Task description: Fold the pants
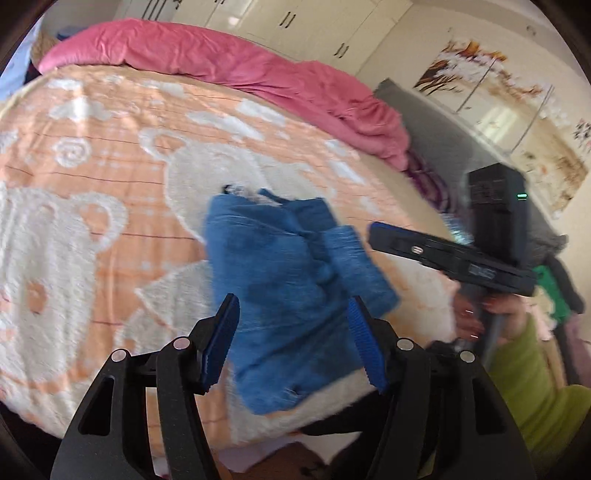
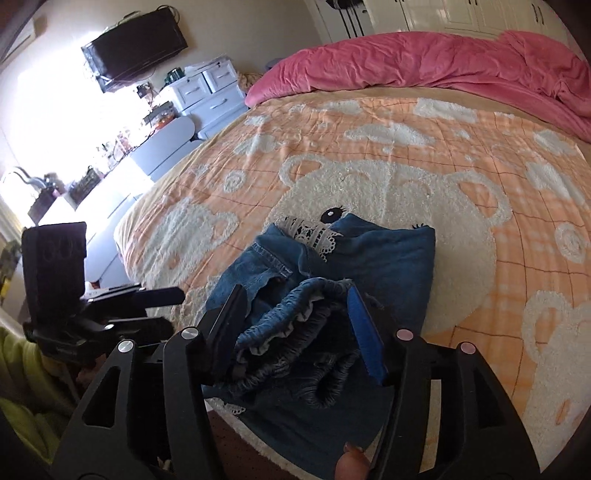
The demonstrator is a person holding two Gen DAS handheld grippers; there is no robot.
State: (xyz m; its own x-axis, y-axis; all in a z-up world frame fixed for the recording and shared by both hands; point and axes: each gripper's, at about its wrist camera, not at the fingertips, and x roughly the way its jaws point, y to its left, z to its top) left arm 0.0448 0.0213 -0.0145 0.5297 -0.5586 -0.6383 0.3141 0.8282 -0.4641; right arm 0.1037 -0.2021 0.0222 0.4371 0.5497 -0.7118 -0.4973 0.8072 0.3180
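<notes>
Tongs first: the left gripper (image 1: 291, 343) stood wide open, its blue-padded fingers (image 1: 221, 343) spread on either side of the pants (image 1: 288, 288) in its own view, with no cloth pinched between them. And the right gripper (image 2: 295, 332) was just as open, fingers (image 2: 365, 332) parted with the gathered elastic waistband (image 2: 291, 332) showing between them; whether a pad brushed the fabric was hard to tell.

The pants, blue denim, lay in a folded bundle near the front edge of the bed, resting on the orange bear-patterned blanket (image 2: 406, 147). A strip of white lace trim (image 2: 314, 236) peeked out at the far end of the bundle in the right wrist view. The left view came through blurred, so its folds were hard to read.

Out to the side, the right gripper's black body (image 1: 454, 258) showed in the left wrist view, off the bundle, held by a hand with a green sleeve (image 1: 532, 376). Further back, a pink duvet (image 1: 229, 62) was heaped along the far side of the bed, white wardrobe doors (image 1: 295, 22) beyond it, and a wall-mounted television (image 2: 136, 48) hung over a cluttered dresser (image 2: 207, 92).
</notes>
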